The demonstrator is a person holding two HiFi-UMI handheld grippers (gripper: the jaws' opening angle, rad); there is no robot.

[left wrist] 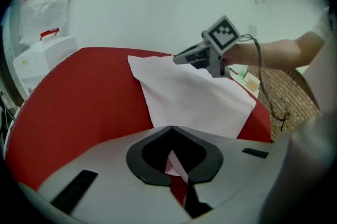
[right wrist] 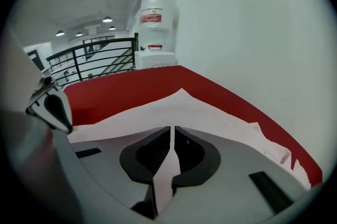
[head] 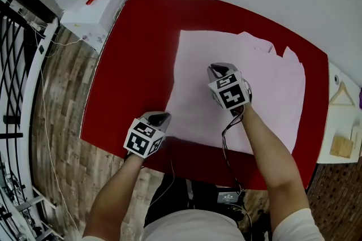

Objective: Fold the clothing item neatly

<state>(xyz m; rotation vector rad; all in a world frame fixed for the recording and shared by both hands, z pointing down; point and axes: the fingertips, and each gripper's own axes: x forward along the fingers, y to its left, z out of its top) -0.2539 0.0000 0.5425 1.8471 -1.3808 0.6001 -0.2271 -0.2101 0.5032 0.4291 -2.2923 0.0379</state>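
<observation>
The fingers of the left gripper (left wrist: 176, 161) are pressed together on a thin edge of the pale pink garment (head: 266, 87), which shows as a sliver of cloth in the slit between them; the fingers of the right gripper (right wrist: 171, 157) are likewise closed, with a strip of the same cloth pinched between them; in the head view the left gripper sits at lower centre-left, at the garment's near left corner by the front edge of the counter (head: 136, 53); the right gripper is at the middle of the frame, above the spread cloth, and the left gripper view shows the fabric rising in a slope to its tip; the rest of the garment lies flat on the red counter, reaching toward the upper right, its far edge uneven; a water dispenser (head: 93, 8) stands off the counter's upper left corner, a black railing (head: 14, 64) runs down the left edge over the wooden floor (head: 62, 138), and a wooden hanger (head: 342, 95) lies at the right edge.
</observation>
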